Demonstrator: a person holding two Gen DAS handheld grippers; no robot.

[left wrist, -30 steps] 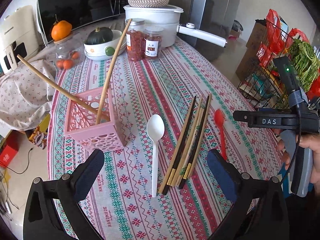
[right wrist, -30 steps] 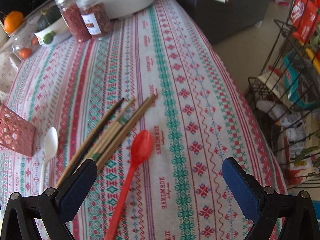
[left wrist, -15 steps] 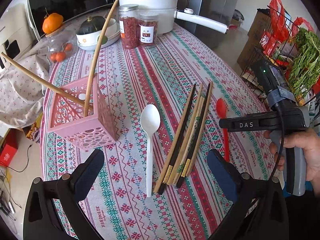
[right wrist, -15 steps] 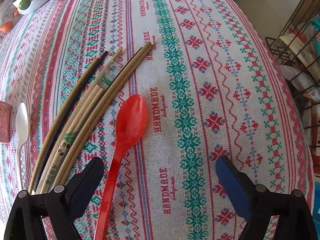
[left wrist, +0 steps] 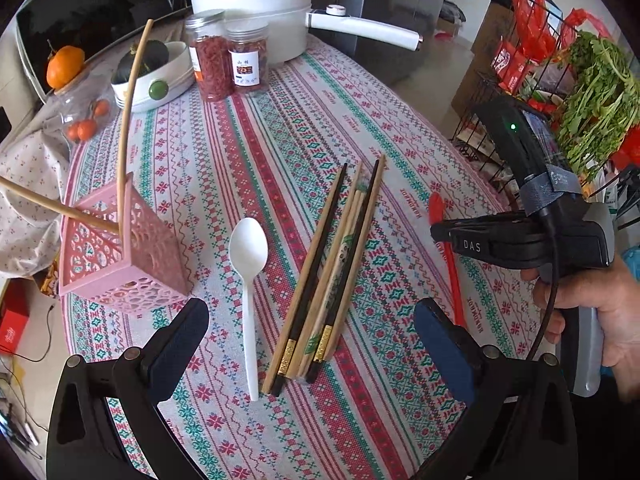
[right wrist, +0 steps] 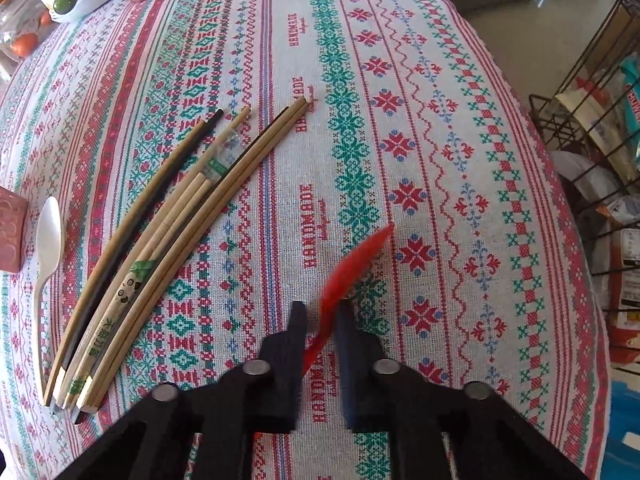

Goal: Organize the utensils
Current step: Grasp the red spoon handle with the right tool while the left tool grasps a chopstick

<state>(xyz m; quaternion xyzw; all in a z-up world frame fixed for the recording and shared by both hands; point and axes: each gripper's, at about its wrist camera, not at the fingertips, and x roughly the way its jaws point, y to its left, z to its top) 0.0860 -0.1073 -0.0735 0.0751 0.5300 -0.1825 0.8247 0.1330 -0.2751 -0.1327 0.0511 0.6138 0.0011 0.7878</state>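
A red plastic spoon point(right wrist: 352, 268) sits between my right gripper's point(right wrist: 320, 316) pads. The jaws are closing tight on its handle, and its blurred bowl tips up off the cloth. In the left wrist view a hand holds that gripper point(left wrist: 440, 232) over the red spoon point(left wrist: 436, 208). My left gripper point(left wrist: 310, 312) hangs open above the near ends of a bundle of chopsticks point(left wrist: 332, 264), holding nothing. A white spoon point(left wrist: 248, 248) lies just left of the bundle. Further left, a pink lattice basket point(left wrist: 120, 252) holds two long bamboo sticks point(left wrist: 124, 120). The right wrist view shows the chopsticks point(right wrist: 160, 240) and white spoon point(right wrist: 50, 232) too.
At the back of the patterned tablecloth point(left wrist: 280, 140) stand two jars point(left wrist: 228, 60), a white pot with a long handle point(left wrist: 360, 28) and a bowl of squash point(left wrist: 152, 72). A wire rack with greens and packets point(left wrist: 580, 92) stands off the table's right edge.
My right gripper has dropped and gone from wide open to shut on the red spoon's handle, tipping its bowl upward. My left gripper has drifted closer over the chopsticks.
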